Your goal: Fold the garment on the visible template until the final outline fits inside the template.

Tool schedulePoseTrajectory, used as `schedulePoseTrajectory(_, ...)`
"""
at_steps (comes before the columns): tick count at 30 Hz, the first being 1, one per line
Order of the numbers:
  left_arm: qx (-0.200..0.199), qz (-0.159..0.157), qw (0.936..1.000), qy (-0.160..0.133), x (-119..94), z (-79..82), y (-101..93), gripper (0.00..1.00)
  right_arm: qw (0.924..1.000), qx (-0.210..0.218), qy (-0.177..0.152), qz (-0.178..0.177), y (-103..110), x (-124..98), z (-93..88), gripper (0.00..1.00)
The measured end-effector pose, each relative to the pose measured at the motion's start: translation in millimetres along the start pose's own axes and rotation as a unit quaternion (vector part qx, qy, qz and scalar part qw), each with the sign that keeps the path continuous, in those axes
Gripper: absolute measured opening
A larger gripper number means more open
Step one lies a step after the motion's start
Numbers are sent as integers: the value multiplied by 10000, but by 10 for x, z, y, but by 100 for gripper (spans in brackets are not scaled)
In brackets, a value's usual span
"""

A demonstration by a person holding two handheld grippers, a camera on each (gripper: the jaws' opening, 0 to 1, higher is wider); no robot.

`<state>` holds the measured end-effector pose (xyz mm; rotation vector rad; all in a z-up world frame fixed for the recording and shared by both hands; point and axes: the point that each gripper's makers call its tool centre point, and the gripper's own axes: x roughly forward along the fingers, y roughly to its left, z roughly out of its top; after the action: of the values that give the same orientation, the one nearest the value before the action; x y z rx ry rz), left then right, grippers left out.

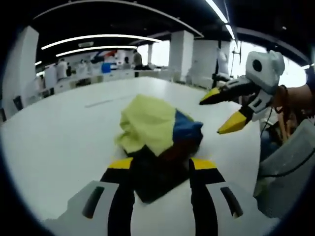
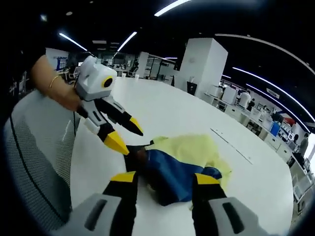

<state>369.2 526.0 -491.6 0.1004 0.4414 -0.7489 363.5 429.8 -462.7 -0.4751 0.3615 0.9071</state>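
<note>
Finding the garment (image 1: 157, 135) bunched mid-surface (image 1: 59, 132), I hold both grippers wide apart and empty: left gripper (image 1: 160, 167) straddling its near edge, right gripper (image 1: 227, 112) hovering beside, presumably to pick corners.

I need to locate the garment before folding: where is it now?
The garment lies crumpled on the white table, just ahead of the left hand-held gripper; in the right gripper view it sits ahead of the right hand-held gripper.
</note>
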Motion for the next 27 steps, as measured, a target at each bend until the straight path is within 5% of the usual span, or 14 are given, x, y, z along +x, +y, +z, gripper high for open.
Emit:
schedulePoseTrajectory(9,241,-127,9990,347,166,-168,-26,37,9992,-289,240,103,-41,209,-90,28)
schedulePoseTrajectory(19,703,76,9946,761,245,-326,59,26,9992,-279,233,185,-53,243,-83,0)
schedulePoseTrajectory(22,1029,159,9906,891,257,-391,101,21,9993,-266,203,194,-72,244,-80,0)
schedulePoseTrajectory(27,998,128,9913,843,279,-345,31,17,9997,-156,155,100,-130,228,-54,0)
